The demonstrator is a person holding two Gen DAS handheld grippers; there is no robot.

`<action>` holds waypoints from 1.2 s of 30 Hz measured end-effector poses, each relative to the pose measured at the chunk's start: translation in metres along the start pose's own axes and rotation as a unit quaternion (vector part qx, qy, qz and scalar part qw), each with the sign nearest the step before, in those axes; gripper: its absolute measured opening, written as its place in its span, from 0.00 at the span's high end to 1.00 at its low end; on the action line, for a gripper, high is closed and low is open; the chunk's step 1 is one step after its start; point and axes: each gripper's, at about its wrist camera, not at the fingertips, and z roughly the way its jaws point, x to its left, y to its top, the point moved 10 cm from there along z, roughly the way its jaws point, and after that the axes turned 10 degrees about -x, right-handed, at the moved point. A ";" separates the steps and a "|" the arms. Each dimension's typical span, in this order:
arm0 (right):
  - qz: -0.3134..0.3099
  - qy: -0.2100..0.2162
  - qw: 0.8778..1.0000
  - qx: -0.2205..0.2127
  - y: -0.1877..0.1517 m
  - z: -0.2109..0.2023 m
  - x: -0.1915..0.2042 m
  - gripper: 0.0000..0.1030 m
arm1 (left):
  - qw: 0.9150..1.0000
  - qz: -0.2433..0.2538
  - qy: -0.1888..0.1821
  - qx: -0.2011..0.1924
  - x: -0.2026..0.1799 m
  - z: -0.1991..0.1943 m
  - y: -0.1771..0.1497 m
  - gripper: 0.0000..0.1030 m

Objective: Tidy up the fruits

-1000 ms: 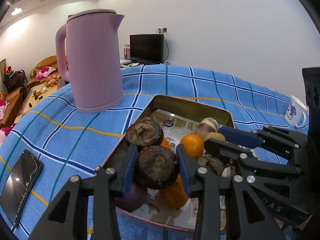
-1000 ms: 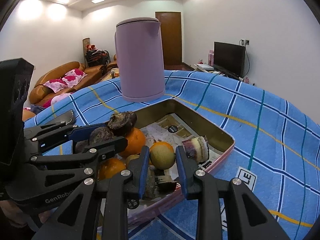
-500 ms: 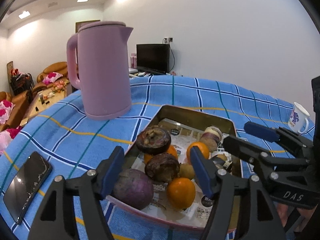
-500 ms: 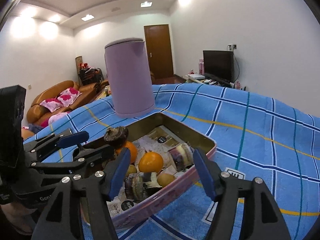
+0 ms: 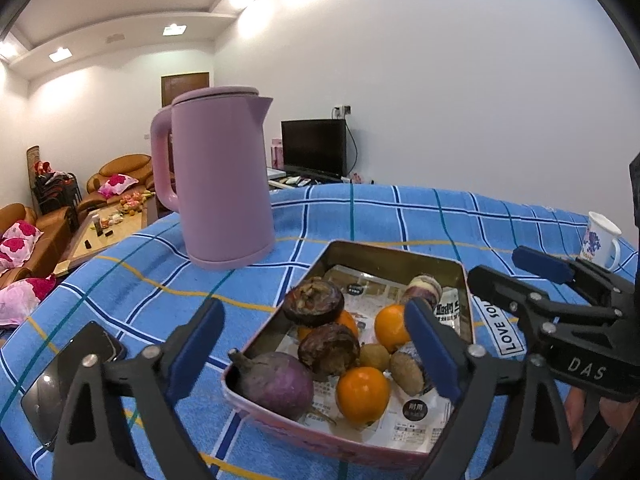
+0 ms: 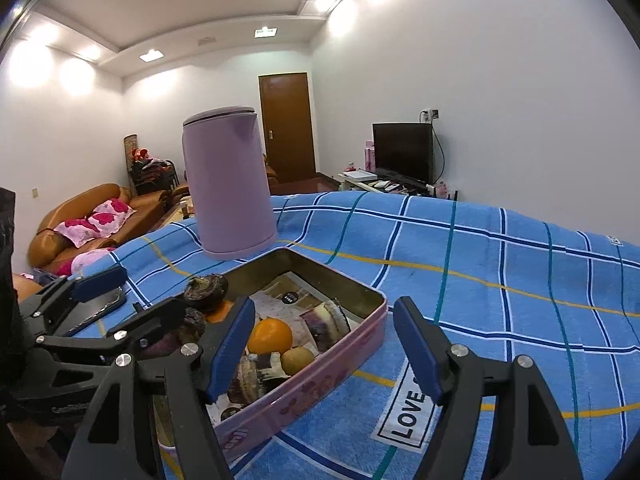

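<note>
Seeing pink kettle (image 5: pixel 224 184) upper left, phone (image 5: pixel 68 380) lower left; my left gripper (image 5: pixel 316 352) and right gripper (image 6: pixel 324 344) gape wide, empty, fruit tin (image 5: pixel 400 256) centre frame.

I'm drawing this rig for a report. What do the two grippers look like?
Both the left gripper and the right gripper have black angular plastic fingers with silver screws and blue pads. Seen from the left camera, the right one bears white letters "DAS". No cables or sleeves are visible.
</note>
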 end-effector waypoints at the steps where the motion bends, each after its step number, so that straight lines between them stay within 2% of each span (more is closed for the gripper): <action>1: -0.002 -0.003 1.000 -0.001 0.000 0.000 0.000 0.29 | 1.000 0.001 0.000 -0.002 0.000 -0.001 0.001 0.07; 8: 0.000 -0.011 1.000 -0.006 0.001 -0.002 -0.004 0.25 | 1.000 -0.001 -0.002 -0.006 0.000 -0.002 0.001 0.07; 14: 0.003 -0.011 1.000 -0.005 0.001 -0.002 -0.006 0.25 | 1.000 -0.001 -0.001 -0.007 0.002 -0.002 0.002 0.03; 36: 0.003 -0.013 1.000 0.000 -0.001 0.000 -0.008 0.24 | 1.000 -0.001 0.001 -0.009 0.001 -0.003 0.003 0.00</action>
